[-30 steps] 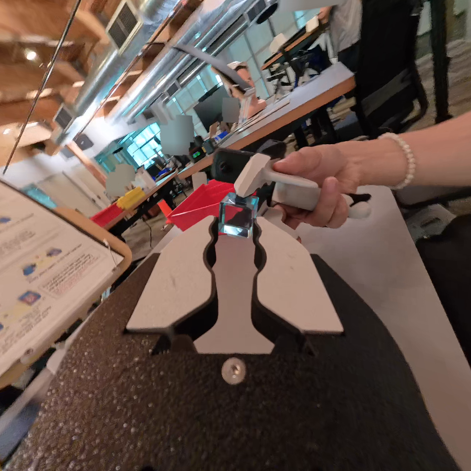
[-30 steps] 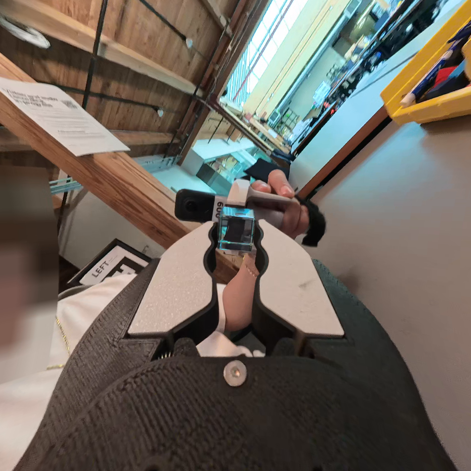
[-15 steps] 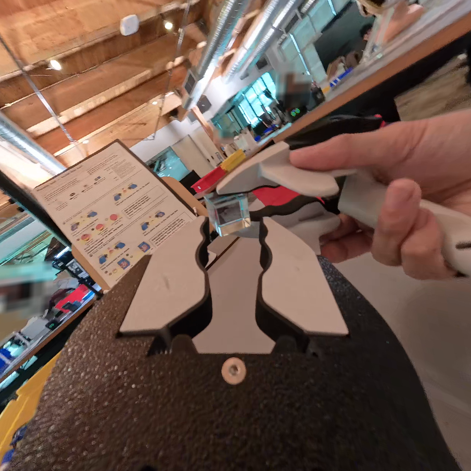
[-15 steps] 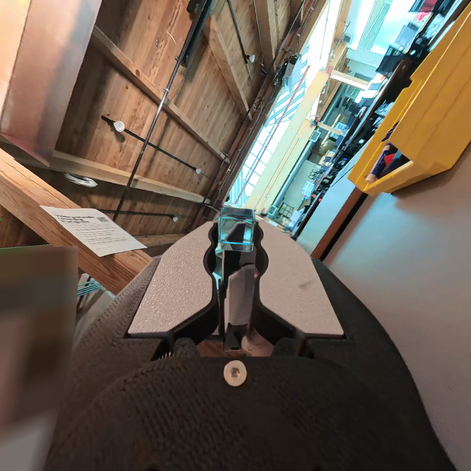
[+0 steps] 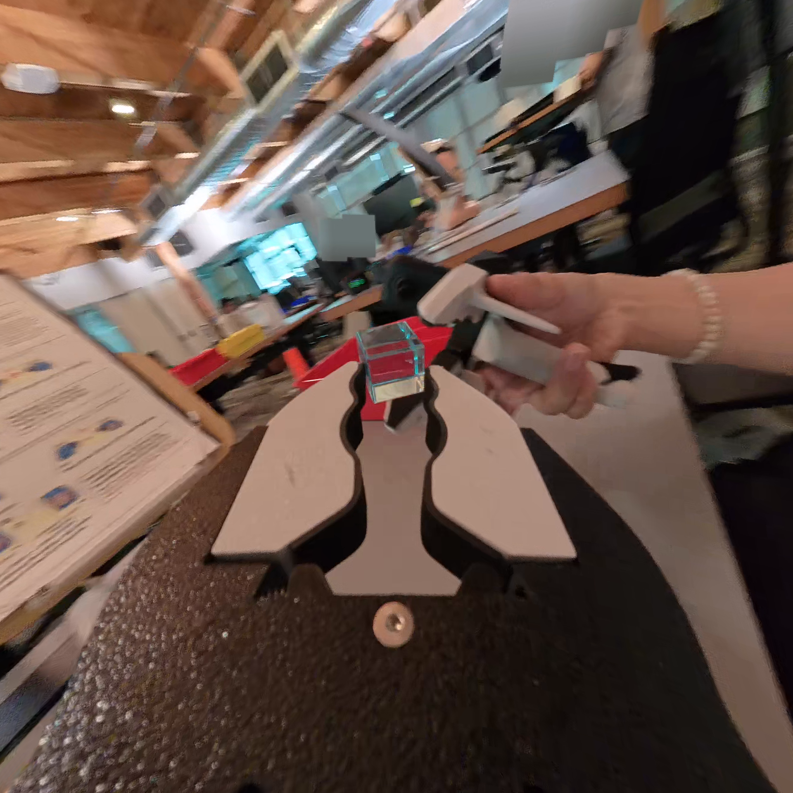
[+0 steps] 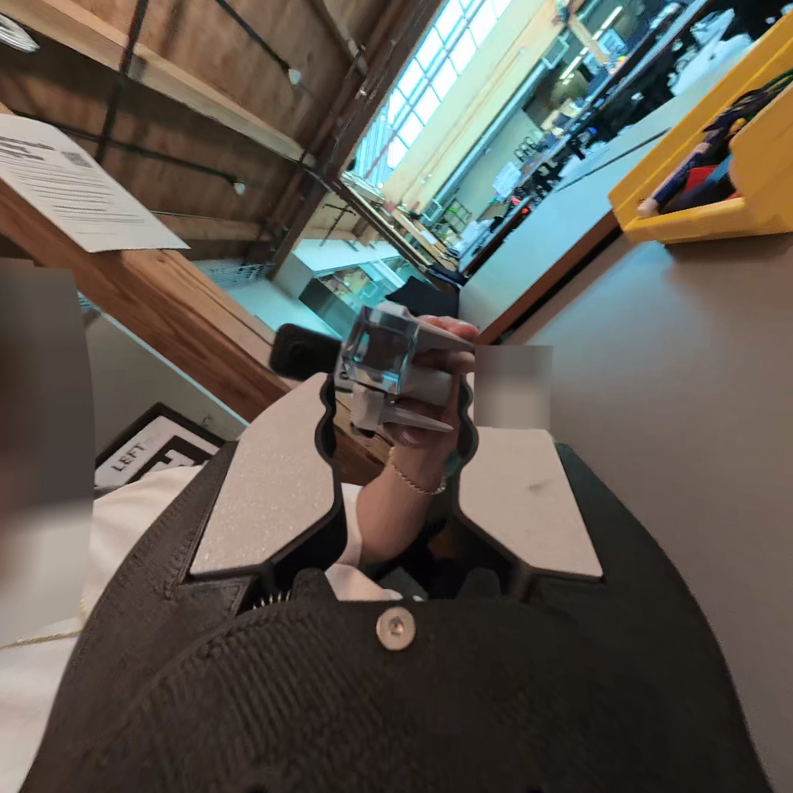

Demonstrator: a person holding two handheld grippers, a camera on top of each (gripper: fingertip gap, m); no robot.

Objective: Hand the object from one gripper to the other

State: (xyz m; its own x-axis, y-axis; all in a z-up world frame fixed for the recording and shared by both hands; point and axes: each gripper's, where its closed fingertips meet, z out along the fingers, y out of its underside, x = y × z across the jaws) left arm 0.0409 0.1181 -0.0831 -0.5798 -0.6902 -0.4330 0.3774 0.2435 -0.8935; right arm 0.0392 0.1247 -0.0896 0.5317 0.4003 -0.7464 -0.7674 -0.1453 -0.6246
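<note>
A clear glass-like cube (image 5: 391,364) sits between the fingertips of my left gripper (image 5: 392,379), which is shut on it and holds it in the air. My right gripper (image 6: 394,384) is open. The cube (image 6: 377,349) lies at the level of its spread fingertips, nearer the left one, and they do not touch it. In the left wrist view one right-gripper finger (image 5: 450,296) stands up and to the right of the cube. In the right wrist view the left gripper's fingers (image 6: 433,339) clamp the cube from behind.
A grey table (image 5: 600,450) lies below, also in the right wrist view (image 6: 665,386). An instruction board (image 5: 86,429) stands at the left. A yellow bin (image 6: 686,214) sits at the far right. Red bins (image 5: 201,364) lie beyond. A hand (image 5: 579,326) holds the right gripper. Only a small space, under 4 cm, lies between the two pairs of fingers.
The right gripper, shut on the cube before, has opened. The left gripper has closed on the cube and now holds it. Both views have swung.
</note>
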